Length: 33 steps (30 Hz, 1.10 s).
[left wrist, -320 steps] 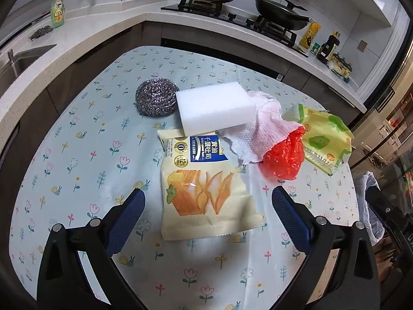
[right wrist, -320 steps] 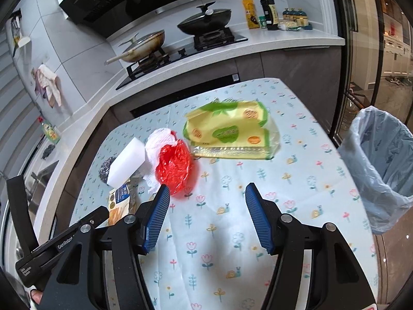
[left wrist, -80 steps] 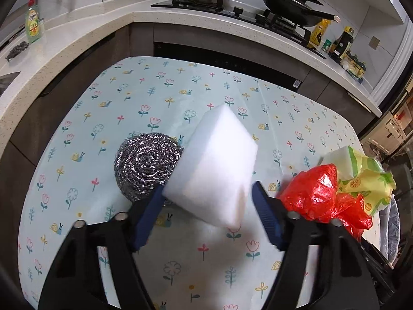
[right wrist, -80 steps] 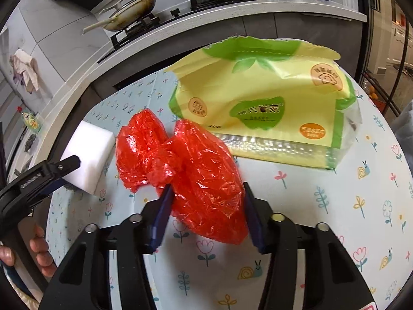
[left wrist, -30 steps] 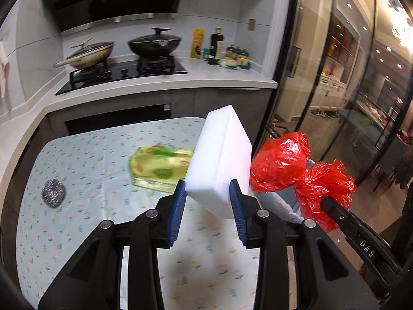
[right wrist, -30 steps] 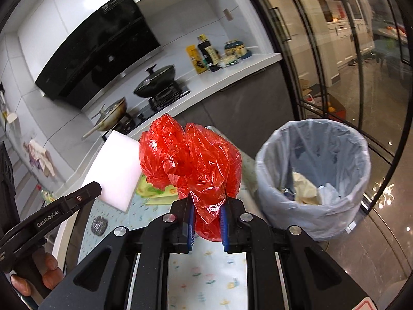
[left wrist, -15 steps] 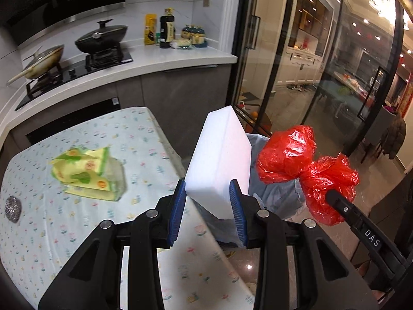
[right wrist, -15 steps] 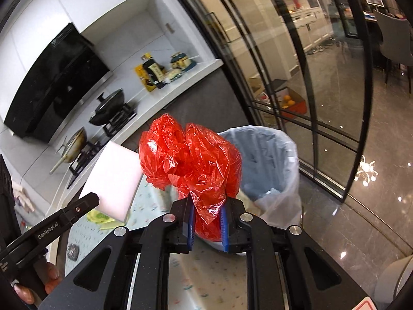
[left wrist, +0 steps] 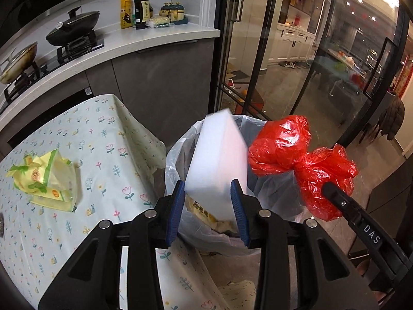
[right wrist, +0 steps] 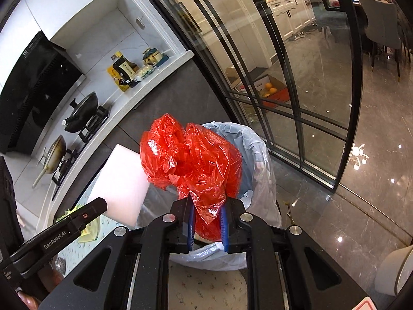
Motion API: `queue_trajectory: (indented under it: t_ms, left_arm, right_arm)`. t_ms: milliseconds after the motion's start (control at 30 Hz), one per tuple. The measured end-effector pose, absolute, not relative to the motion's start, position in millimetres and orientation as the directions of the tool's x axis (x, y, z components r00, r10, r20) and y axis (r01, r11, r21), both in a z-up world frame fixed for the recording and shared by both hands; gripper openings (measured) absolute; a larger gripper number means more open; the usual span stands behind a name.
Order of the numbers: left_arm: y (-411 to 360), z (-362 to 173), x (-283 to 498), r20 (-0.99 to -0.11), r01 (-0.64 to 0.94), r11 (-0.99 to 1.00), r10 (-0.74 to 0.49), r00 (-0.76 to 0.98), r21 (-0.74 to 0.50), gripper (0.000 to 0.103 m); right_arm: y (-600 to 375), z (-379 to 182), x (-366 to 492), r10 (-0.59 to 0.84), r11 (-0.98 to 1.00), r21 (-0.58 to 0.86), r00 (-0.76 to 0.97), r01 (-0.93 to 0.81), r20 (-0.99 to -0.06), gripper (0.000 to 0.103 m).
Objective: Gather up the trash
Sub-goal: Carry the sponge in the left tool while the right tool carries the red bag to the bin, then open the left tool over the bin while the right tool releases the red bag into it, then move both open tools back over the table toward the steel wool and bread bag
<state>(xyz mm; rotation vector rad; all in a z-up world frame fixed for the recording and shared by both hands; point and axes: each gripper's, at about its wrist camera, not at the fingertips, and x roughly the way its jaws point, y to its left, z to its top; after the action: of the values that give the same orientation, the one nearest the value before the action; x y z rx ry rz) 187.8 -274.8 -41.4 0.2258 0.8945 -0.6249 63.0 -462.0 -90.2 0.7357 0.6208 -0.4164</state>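
**Now, both loads above the bin**

Now, lower centre of the left view, the left hand-held gripper (left wrist: 207, 208) is clamped on the sponge (left wrist: 218, 162) above the bin (left wrist: 178, 152). The right hand-held gripper (right wrist: 206, 223) pinches the red bag (right wrist: 193, 160). Best to centre each over the opening and release low.

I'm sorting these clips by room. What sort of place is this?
Most likely a home kitchen: a gas stove with a lidded wok on a white counter, sauce bottles beside it, and a lined trash bin next to a table under a floral tablecloth. Glass doors open onto another room.
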Motion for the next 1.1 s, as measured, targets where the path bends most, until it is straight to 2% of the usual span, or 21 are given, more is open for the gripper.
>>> queue_trajectory:
  t_ms: [67,133,333,400,633,767,1100]
  left_arm:
    - [-277,-43,189,-0.784,0.595,0.801,-0.409,0.467,-0.064,0.040]
    - [-277,-43,191,-0.779,0.588,0.807,-0.404,0.479,-0.057,0.059]
    - [-272,-40,197,-0.772,0.567,0.821,-0.402,0.493,-0.066,0.067]
    - [-270,-40,199,-0.771,0.561,0.825,-0.399,0.496,-0.067,0.068]
    - [-256,-35,201,-0.763,0.545,0.835,-0.398,0.509,-0.072,0.068]
    - [-248,-32,203,-0.762,0.532,0.843,-0.394,0.514,-0.077,0.068]
    - [-222,-20,200,-0.745,0.506,0.859,-0.390,0.541,-0.082,0.069]
  right_arm:
    - [-463,-91,71,-0.136,0.675,0.486,0.742,0.554,-0.656,0.019]
    - [-460,-92,72,-0.142,0.672,0.485,0.740,0.560,-0.657,0.021]
    - [-457,-91,82,-0.138,0.676,0.492,0.750,0.548,-0.647,0.041]
    - [-454,-89,85,-0.135,0.679,0.493,0.753,0.544,-0.644,0.045]
    - [-445,-82,89,-0.123,0.691,0.493,0.758,0.529,-0.640,0.045]
    - [-438,-77,89,-0.133,0.693,0.489,0.761,0.530,-0.635,0.052]
    - [-413,-62,91,-0.115,0.726,0.483,0.779,0.490,-0.617,0.052]
